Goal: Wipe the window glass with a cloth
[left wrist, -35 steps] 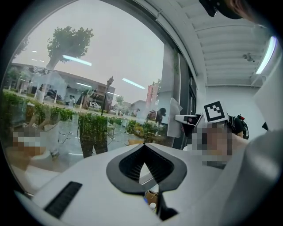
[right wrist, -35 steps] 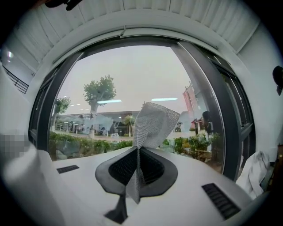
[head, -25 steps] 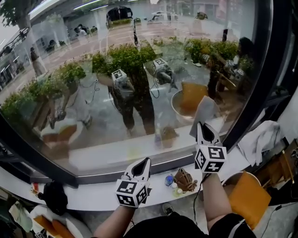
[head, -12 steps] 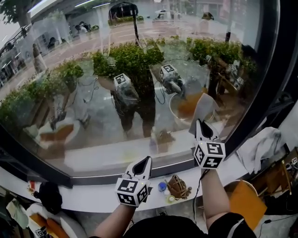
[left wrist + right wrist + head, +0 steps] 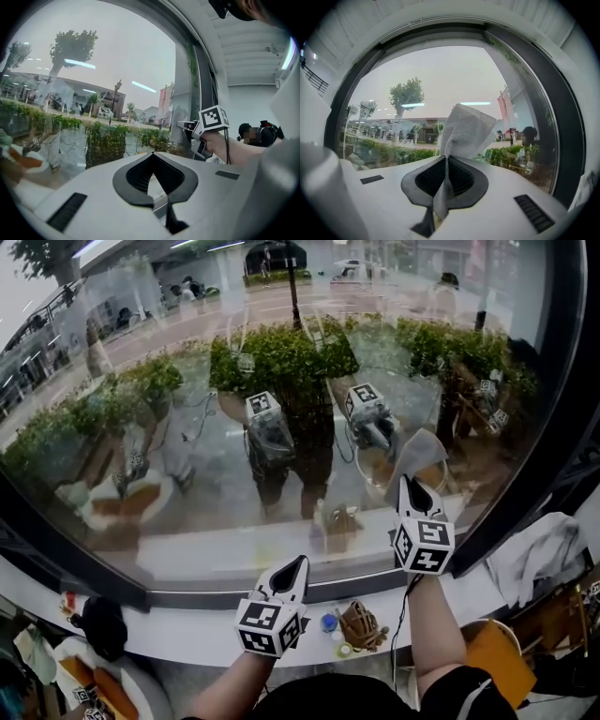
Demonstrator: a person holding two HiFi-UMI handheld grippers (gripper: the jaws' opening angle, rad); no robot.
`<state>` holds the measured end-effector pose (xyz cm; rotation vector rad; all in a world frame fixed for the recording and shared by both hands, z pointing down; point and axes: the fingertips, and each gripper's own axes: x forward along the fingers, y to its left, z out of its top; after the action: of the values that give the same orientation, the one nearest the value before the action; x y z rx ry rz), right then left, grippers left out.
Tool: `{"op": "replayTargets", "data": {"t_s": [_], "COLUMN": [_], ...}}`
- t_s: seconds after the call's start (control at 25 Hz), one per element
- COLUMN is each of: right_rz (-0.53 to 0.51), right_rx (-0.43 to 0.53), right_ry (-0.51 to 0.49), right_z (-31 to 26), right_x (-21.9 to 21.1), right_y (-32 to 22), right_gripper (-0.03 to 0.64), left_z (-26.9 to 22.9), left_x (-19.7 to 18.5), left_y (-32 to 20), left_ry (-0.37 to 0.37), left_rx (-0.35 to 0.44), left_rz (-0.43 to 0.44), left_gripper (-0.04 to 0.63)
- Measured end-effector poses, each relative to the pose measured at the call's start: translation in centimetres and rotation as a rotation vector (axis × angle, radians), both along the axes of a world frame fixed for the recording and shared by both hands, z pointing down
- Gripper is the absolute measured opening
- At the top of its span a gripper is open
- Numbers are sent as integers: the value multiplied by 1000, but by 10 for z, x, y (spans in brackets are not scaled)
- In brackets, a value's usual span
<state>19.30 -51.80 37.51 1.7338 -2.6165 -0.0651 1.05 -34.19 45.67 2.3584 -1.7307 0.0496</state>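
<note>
**Cloth lifted on lower right of pane; wipe under way**

Since the earlier frame the right gripper [image 5: 410, 486] has risen slightly up the window glass [image 5: 187, 352], carrying the cloth [image 5: 419, 454] with it. The left gripper [image 5: 297, 565] has stayed low.

The window glass fills the view, curved and dark-framed, and reflects both grippers. Below the glass runs a white sill [image 5: 187, 638].

The left gripper hangs just under the glass, jaws together on nothing. It is judged to be parked clear of the pane.

The right gripper, at the glass's lower right, is clamped on the cloth and points at the pane, apparently to present the free end.

The cloth is pale grey mesh, pleated at the jaws and fanned above, with a short tail below. Contact with the glass cannot be confirmed.
</note>
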Motion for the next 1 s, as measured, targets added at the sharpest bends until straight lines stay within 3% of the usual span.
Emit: {"op": "replayTargets", "data": {"t_s": [0.36,1.0], "right_rz": [1,19], "right_rx": [11,16], "right_ry": [3,13], "right_z": [2,-3], "right_x": [-9,-29], "right_y": [-16,-10], "right_gripper": [32,32], "left_z": [1,6], "left_x": [-18,-38], "left_y": [-7,-2], "left_ry": [2,19], "left_rx": [-1,-2], "left_rz": [-48,-48], "left_gripper": [6,6]}}
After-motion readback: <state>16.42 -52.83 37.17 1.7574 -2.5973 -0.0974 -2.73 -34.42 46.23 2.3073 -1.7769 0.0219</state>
